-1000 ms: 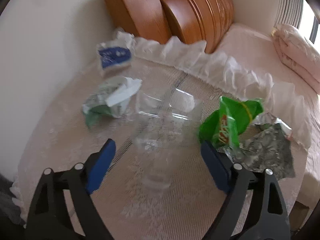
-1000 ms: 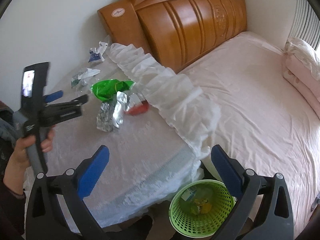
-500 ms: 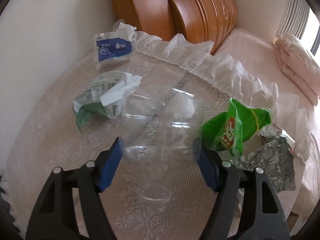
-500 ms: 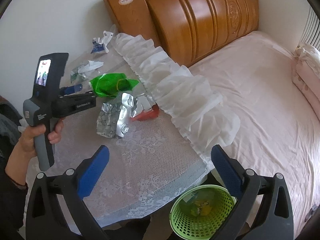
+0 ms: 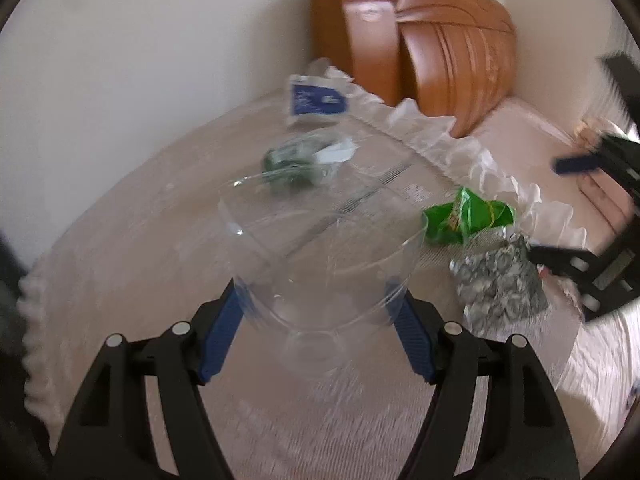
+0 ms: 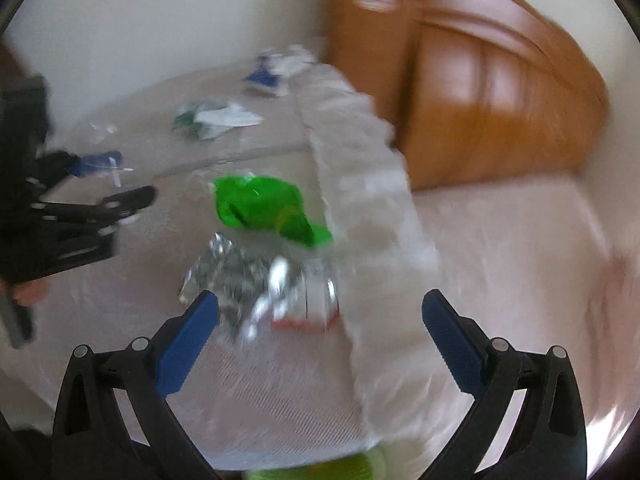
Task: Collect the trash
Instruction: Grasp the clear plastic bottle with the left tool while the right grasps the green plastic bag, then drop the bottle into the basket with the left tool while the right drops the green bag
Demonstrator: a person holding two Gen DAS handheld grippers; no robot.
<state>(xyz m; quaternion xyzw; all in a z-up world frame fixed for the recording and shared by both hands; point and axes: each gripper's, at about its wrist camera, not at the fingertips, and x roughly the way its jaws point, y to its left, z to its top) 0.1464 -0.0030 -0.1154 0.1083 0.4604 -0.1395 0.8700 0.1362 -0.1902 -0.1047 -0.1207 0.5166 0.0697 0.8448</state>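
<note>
A clear cut-off plastic bottle top (image 5: 324,264) sits neck-down between the blue pads of my left gripper (image 5: 320,320), which is shut on it and holds it above the lace-covered table (image 5: 120,240). A green snack wrapper (image 5: 466,220) and crumpled silver foil (image 5: 500,288) lie to its right. A green-and-white wrapper (image 5: 304,160) and a blue-and-white packet (image 5: 316,100) lie farther back. My right gripper (image 6: 320,332) is open above the silver foil (image 6: 240,276) and a red-and-white wrapper (image 6: 312,304), with the green wrapper (image 6: 260,208) just beyond.
A green mesh basket (image 6: 352,466) shows at the bottom edge, below the table's frilled edge (image 6: 360,200). The pink bed (image 6: 520,260) and wooden headboard (image 6: 480,80) lie to the right. A wall runs behind the table. Both views are motion-blurred.
My left gripper closed on the clear bottle top and lifted it off the table. My right gripper swung in over the foil, and the basket slid to the frame's bottom edge.
</note>
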